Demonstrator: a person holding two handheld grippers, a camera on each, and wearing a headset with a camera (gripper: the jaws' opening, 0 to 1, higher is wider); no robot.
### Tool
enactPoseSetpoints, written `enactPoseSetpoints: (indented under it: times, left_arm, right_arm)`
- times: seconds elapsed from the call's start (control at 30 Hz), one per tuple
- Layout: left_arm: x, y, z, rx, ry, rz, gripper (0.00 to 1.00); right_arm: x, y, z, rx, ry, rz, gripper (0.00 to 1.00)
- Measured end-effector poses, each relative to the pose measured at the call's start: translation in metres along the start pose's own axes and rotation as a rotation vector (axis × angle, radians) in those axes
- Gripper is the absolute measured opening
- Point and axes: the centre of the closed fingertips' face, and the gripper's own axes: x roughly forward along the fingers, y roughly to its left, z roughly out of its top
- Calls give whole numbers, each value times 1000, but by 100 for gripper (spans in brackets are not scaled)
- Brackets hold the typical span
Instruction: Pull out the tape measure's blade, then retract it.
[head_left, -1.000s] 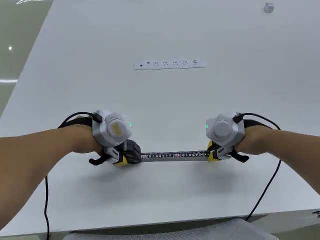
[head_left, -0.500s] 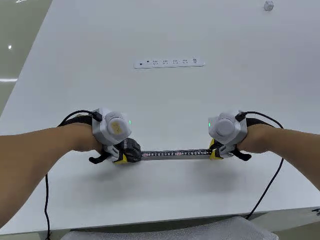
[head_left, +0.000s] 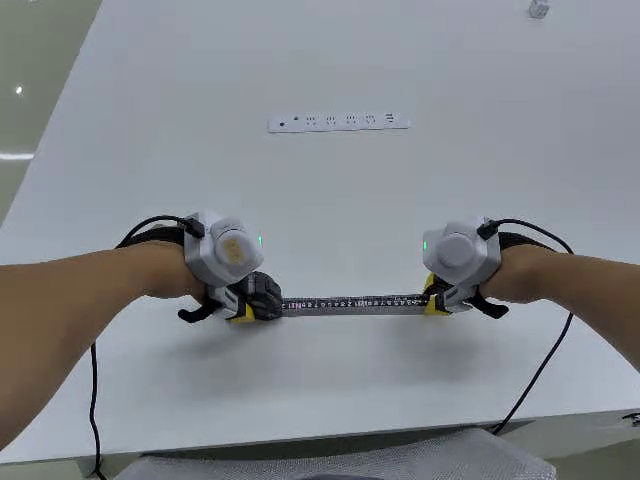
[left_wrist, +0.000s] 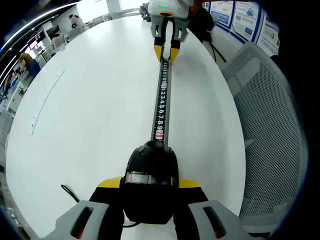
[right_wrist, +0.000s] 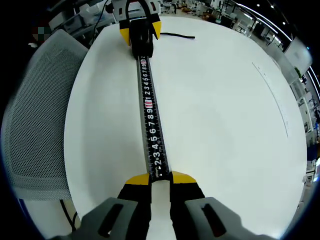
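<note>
Near worktop (head_left: 350, 200) edge: left claw (head_left: 245, 305) clamped on tape measure case (left_wrist: 150, 182) as anchor – right claw (head_left: 437, 300) clamped on blade (head_left: 350, 304) tip, so it spans taut between them.

light: bright, even overhead light is washing the white worktop (head_left: 420, 60) | shadows: falling soft and faint | focus: reading sharp | edges: fisheye is bending both gripper views

Office: mesh chair (left_wrist: 270, 125), pwr strip (head_left: 338, 122), posters (left_wrist: 247, 22).
</note>
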Motion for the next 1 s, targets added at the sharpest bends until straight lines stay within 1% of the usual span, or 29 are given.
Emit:
enactPoseSetpoints:
  times: [0.6,0.73,1.0]
  left_arm:
    - [1,0,-1,-4,1,-2,35]
    - [1,1,0,-4,1,-2,35]
    - [1,1,-1,-5,2,-1,35]
  right_arm:
    - [-3,1,-6,8,4,-3,12]
    - [-4,0,-9,13,5,-6,12]
    - [-4,1,-8,14,2,-9,12]
